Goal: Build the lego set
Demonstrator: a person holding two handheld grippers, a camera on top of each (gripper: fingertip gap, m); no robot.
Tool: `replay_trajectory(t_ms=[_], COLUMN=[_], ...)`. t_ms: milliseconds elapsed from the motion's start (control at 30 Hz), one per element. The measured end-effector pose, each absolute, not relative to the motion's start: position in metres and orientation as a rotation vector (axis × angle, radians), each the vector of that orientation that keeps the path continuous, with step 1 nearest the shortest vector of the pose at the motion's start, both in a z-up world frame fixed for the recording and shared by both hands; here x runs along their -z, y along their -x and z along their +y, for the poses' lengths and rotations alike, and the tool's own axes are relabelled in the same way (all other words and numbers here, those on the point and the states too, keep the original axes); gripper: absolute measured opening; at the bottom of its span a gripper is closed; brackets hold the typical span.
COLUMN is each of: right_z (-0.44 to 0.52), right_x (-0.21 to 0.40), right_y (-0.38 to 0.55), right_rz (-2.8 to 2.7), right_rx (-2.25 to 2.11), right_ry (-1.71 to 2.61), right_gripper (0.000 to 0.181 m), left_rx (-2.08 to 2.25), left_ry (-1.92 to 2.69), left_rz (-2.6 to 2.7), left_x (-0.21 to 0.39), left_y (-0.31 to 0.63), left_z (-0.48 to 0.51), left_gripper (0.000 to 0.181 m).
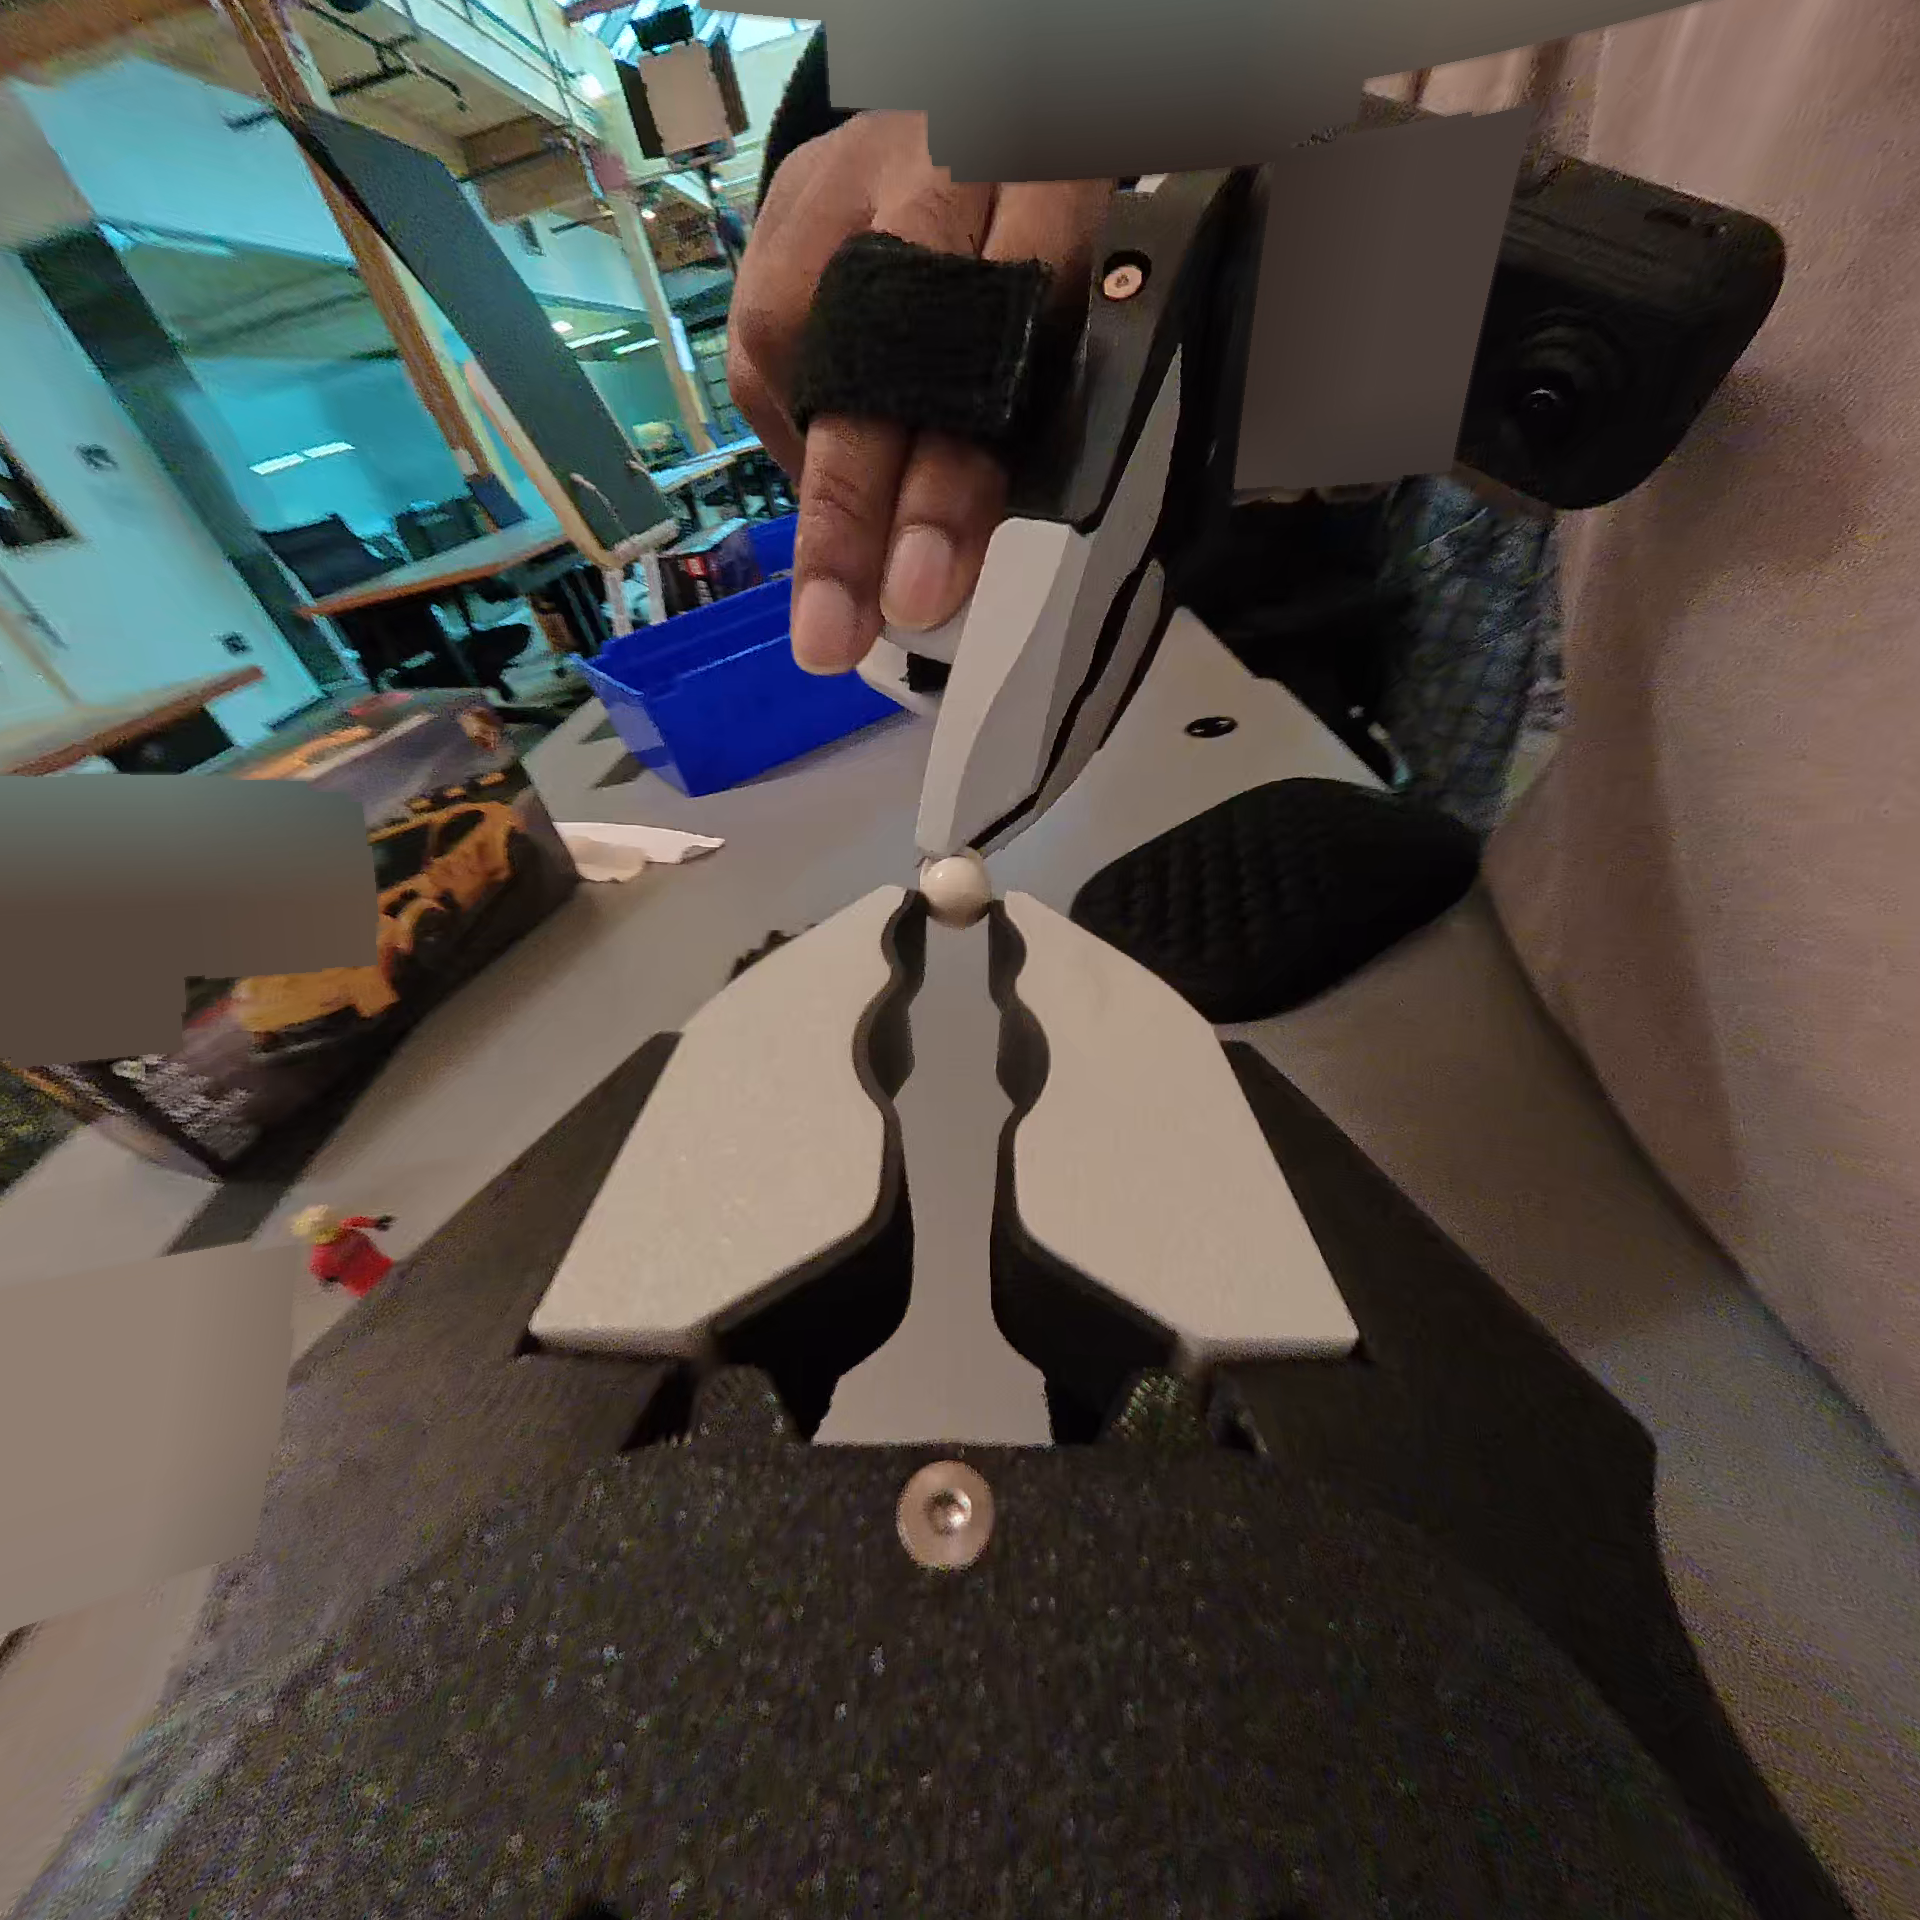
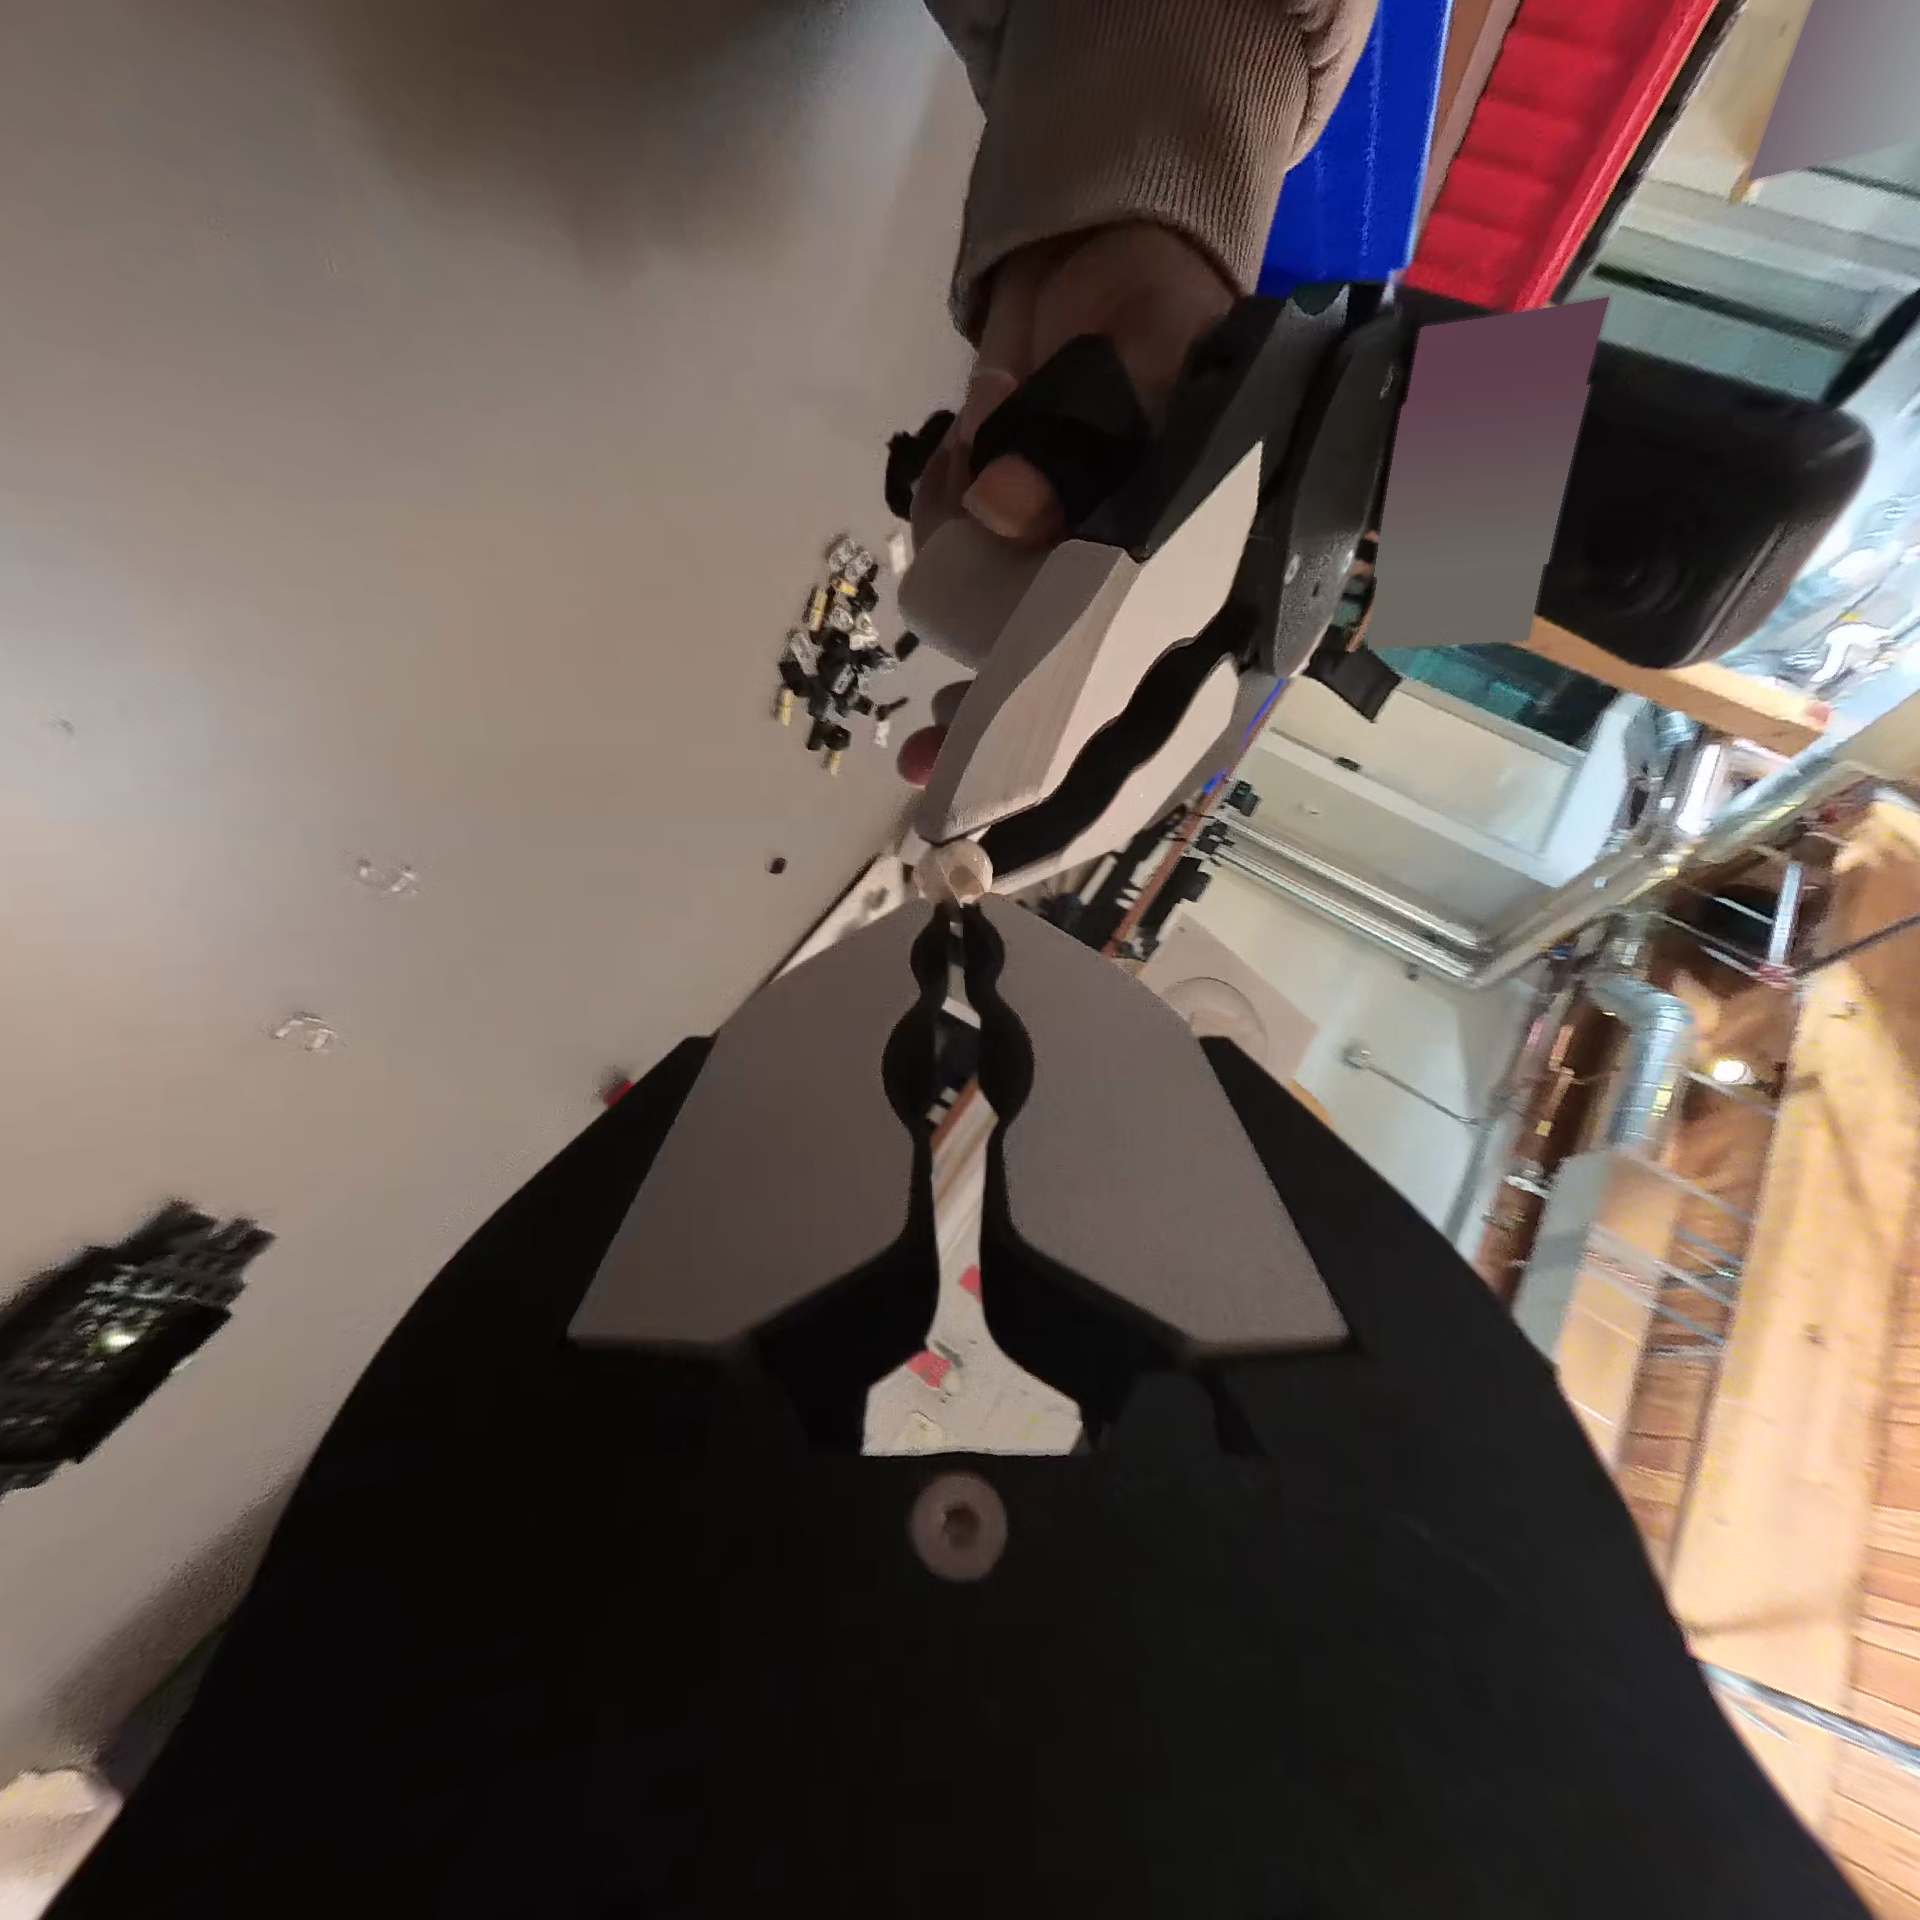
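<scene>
My left gripper [image 1: 954,906] is shut on a small white round piece [image 1: 954,885], which sits between its fingertips, held above the grey table [image 1: 665,997]. My right gripper [image 1: 951,854] comes down from above with its jaws together and its tips touch the top of that piece. In the right wrist view my right gripper [image 2: 951,914] is shut just below the white piece [image 2: 956,871], which has a hole in it. The left gripper [image 2: 961,844] holds it from above. I cannot tell whether the right tips pinch anything tiny.
A box with a yellow car picture [image 1: 416,914] lies left, a red minifigure [image 1: 348,1252] in front of it and a blue bin [image 1: 727,686] behind. A black textured pad [image 1: 1278,894] lies right. A pile of small black and clear pieces [image 2: 836,655] and a black assembly [image 2: 104,1340] lie on the table. My two grippers' fingertips are within a few centimetres of each other. The black assembly [image 2: 104,1340] is about equally far from each gripper, around 25 cm.
</scene>
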State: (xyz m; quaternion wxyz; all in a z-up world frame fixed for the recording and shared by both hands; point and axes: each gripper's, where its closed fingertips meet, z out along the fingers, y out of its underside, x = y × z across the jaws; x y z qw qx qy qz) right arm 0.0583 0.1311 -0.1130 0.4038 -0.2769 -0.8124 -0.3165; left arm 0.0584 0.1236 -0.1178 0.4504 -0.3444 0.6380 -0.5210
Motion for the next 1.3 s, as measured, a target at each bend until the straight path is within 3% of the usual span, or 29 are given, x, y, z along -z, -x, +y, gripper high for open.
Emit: replay_trajectory(t_ms=[333,933,1300], right_z=[0.135,0.145,0.145], right_x=[0.104,0.106,0.122], right_y=[-0.059,-0.062,-0.064], right_rz=[-1.923,-1.802,-1.753], right_rx=[0.913,0.932,0.284], right_ry=[0.579,0.574,1.132], right_gripper=[0.002,0.002,0.004], left_rx=[1.055,1.08,1.381], left_ry=[0.775,0.854,0.96], left_rz=[1.526,1.485,1.495], left_x=[0.111,0.112,0.125], left_y=[-0.062,-0.066,-0.066], left_z=[0.128,0.138,0.136], left_gripper=[0.011,0.011,0.011])
